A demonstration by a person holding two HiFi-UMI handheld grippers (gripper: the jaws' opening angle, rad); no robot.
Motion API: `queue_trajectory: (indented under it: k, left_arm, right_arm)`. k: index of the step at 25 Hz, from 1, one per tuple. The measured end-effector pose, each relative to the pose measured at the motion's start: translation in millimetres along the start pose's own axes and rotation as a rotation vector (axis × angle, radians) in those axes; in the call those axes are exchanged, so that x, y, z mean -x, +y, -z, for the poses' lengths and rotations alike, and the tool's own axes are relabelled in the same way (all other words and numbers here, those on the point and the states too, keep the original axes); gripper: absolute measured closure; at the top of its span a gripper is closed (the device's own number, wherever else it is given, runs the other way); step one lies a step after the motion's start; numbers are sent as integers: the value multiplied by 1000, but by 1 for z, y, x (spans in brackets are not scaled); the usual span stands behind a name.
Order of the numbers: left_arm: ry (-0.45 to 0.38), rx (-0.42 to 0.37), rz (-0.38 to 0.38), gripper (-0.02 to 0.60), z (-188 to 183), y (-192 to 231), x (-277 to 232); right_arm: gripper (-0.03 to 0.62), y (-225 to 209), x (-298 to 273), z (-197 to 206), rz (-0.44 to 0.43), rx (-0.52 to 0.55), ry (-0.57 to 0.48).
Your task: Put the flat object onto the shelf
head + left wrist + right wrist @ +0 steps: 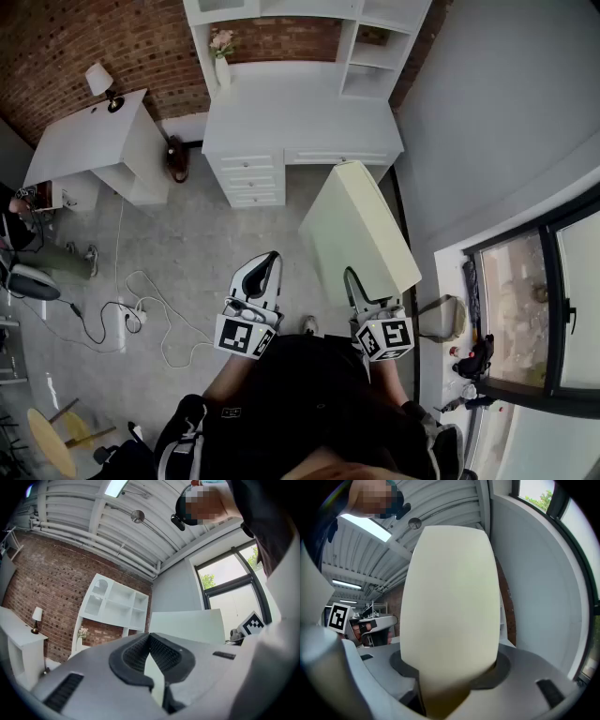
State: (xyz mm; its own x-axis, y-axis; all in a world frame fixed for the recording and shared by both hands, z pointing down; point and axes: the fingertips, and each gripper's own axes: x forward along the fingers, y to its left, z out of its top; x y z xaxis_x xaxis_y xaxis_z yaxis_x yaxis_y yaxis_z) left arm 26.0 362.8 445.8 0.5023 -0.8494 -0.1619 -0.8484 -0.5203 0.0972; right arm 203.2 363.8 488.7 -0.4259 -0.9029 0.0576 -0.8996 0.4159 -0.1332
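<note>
The right gripper (354, 281) clamps a cream flat panel (361, 230) extending ahead of its jaws. The left gripper (272, 258) has its jaws together, empty. Black-and-white square markers (385, 337) sit behind both.

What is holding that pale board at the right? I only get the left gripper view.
Observer: The right hand-held gripper has its jaws clamped on the near end of the board.
Operator: Anything lying on the ground ahead?
Observer: The head view shows loose cables on the floor, toward the picture's left.
Operator: Does the other one help carry?
Observer: No. In the head view the left hand-held gripper sits beside the board, not touching it.
</note>
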Motion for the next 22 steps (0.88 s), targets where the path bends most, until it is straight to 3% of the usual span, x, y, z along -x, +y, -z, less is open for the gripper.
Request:
queue_trajectory:
  k: [22]
  left_arm:
    - [10, -6, -19, 572, 5, -16, -7]
  right_arm:
    - [316, -14, 4, -5, -41, -30, -22]
